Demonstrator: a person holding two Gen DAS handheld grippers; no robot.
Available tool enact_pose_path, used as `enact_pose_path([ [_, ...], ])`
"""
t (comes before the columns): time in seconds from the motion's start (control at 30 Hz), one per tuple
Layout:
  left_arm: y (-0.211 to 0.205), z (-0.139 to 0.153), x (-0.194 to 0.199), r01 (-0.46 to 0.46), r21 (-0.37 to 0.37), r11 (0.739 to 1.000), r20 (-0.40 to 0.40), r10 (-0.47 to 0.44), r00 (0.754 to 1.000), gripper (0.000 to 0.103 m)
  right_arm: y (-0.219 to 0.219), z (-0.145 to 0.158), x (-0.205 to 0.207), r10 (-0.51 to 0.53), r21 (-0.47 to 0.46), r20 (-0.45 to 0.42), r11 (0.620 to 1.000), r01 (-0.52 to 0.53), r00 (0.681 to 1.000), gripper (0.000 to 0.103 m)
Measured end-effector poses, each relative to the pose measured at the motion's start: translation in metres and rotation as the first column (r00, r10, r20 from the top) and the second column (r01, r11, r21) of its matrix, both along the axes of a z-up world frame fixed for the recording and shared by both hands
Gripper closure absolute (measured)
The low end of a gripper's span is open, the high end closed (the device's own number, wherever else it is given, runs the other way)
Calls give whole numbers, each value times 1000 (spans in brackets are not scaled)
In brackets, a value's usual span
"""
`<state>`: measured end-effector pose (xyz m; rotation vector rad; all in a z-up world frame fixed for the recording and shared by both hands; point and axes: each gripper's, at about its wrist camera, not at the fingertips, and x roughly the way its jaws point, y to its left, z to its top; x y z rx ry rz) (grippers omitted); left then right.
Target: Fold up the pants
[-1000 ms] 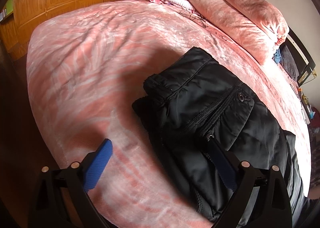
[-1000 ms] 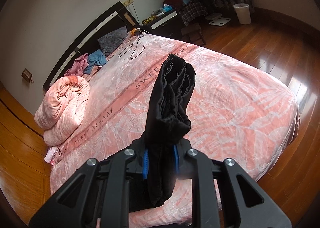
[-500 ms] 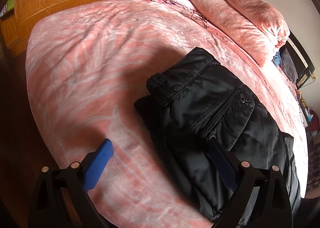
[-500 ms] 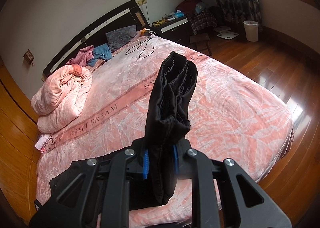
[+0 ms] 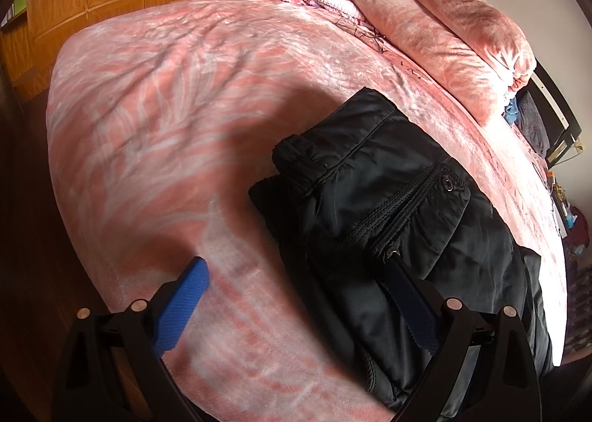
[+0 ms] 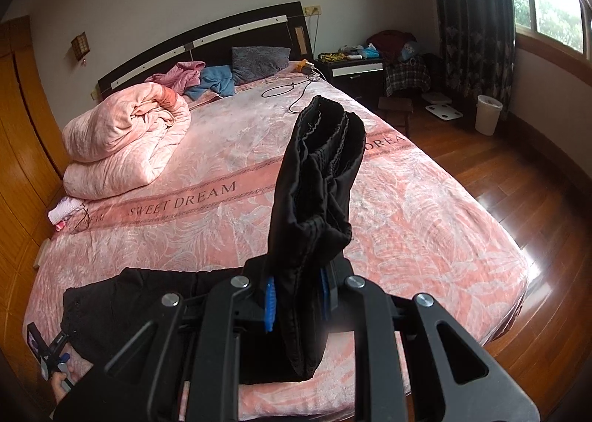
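Right wrist | right tool (image 6: 296, 298) clamps pants (image 6: 318, 177) | left tool (image 5: 292, 296) spread wide

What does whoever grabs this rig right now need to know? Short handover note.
Right tool: shut on the bunched end of the black pants, lifted above the bed.
Left tool: open, holding nothing, one finger over the pocket.
Pants' pocket end lies on the bed near its edge.
Done: one end gathered and raised.
Left: lay it over the pocket end, flatten.
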<state>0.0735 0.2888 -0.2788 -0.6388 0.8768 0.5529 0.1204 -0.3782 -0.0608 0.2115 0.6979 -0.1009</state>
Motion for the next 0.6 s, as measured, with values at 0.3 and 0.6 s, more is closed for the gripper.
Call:
enact_pose_path([
  [0.3, -1, -1, 0, 4, -3, 1000, -3, -4, 1000, 6, 32, 3, 13, 42, -48, 2, 998, -42, 999, 86],
  [0.6, -1, -1, 0, 12, -9, 1000, -6, -12, 1000, 6, 83, -5, 22, 117, -145, -11, 982, -118, 993, 86],
])
